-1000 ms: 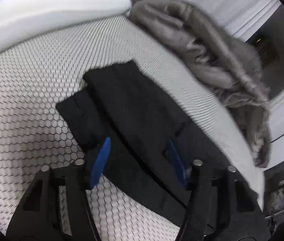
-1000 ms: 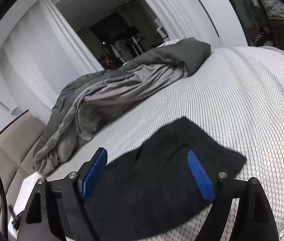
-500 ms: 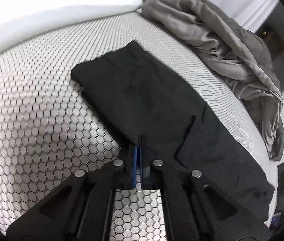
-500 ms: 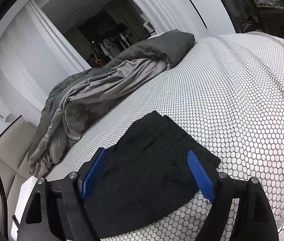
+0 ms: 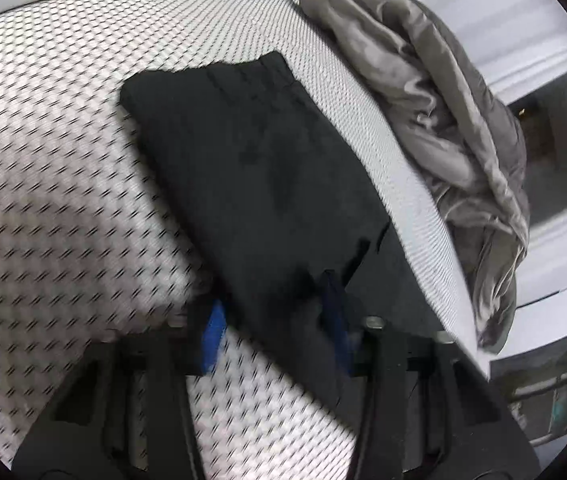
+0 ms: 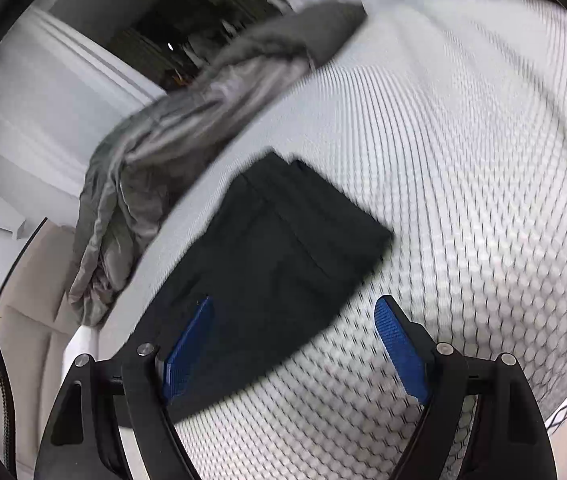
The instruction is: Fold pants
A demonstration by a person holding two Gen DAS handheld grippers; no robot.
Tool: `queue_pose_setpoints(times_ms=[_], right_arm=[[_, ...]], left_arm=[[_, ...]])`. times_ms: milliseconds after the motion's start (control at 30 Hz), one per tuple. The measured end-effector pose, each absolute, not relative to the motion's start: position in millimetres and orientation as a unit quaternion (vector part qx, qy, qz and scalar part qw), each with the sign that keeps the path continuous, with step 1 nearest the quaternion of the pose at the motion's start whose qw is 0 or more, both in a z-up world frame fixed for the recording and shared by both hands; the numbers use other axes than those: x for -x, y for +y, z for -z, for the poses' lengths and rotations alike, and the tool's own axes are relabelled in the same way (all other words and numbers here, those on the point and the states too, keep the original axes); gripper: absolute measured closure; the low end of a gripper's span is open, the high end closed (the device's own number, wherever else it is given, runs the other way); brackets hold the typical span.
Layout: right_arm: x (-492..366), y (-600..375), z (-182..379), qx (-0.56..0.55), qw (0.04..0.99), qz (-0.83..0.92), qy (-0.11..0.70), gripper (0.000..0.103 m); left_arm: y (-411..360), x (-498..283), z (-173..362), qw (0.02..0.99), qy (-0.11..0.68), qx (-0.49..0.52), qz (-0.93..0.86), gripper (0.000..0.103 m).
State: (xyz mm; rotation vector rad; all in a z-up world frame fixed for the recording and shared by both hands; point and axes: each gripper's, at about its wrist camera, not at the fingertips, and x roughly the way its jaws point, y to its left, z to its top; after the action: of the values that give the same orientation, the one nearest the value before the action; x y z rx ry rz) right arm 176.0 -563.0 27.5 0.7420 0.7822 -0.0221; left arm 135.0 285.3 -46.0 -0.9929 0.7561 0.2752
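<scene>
Having let go half a second back, left gripper (image 5: 275,322) jaws parted astride black pants (image 5: 259,184); right gripper (image 6: 297,346) wide, empty; fold seemingly laid.

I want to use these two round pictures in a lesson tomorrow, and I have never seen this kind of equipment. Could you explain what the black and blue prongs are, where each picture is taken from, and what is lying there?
There is no robot. A person holds a two-finger gripper in each hand, and a fisheye camera on each looks along its fingers, hence the round, bent pictures. One view shows the left gripper, the other the right gripper; the blue pieces are finger pads. Both grippers are open and hold nothing. Black pants, folded flat, lie on a white honeycomb-patterned bedcover. A crumpled grey blanket lies beside them. Both pictures are blurred.
</scene>
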Motion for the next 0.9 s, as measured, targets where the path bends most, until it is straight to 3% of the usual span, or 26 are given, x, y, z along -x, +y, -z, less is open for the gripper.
queue_pose_setpoints(times_ms=[33,133,200,233,300,367,600,633,700,833,900], right_arm=[[-179.1,-566.1,-20.8,-0.364,0.853,0.003,0.374,0.019],[-201.5,-571.1,-1.7,-0.370,0.856,-0.014,0.362,0.025],[-220.9,-573.1,6.5,-0.358,0.862,0.009,0.358,0.055],[-225.7,-572.9,9.6,-0.362,0.863,0.014,0.353,0.058],[-231.6,-572.0,10.8,-0.384,0.859,0.015,0.338,0.080],[-229.3,-565.7,4.5,-0.371,0.867,0.019,0.333,0.083],[-171.2,-572.8,-0.6,-0.387,0.855,0.010,0.346,0.083],[-165.0,-573.5,-2.7,-0.385,0.853,0.010,0.352,0.081],[-157.8,-574.9,-4.7,-0.357,0.855,0.023,0.375,0.061],[-137.2,-592.5,-19.8,-0.377,0.859,0.090,0.334,0.058],[-128.9,-592.5,-36.2,-0.376,0.872,0.110,0.294,0.058]], left_arm=[[287.3,-138.2,46.2,0.804,0.344,0.463,-0.140,0.100],[285.9,-140.9,40.7,0.813,0.327,0.458,-0.151,0.102],[281.7,-133.5,32.2,0.824,0.318,0.440,-0.160,0.102],[279.4,-126.3,27.4,0.830,0.315,0.429,-0.165,0.102],[277.0,-109.7,21.6,0.836,0.314,0.415,-0.173,0.102],[278.5,-91.2,16.8,0.838,0.310,0.414,-0.172,0.102],[269.0,-11.0,22.4,0.842,0.329,0.391,-0.172,0.100],[267.0,-6.3,21.6,0.845,0.341,0.370,-0.180,0.096],[265.9,4.0,15.9,0.849,0.339,0.356,-0.195,0.091],[258.2,19.5,-6.7,0.857,0.330,0.297,-0.260,0.079],[252.6,24.2,-21.7,0.866,0.316,0.279,-0.269,0.063]])
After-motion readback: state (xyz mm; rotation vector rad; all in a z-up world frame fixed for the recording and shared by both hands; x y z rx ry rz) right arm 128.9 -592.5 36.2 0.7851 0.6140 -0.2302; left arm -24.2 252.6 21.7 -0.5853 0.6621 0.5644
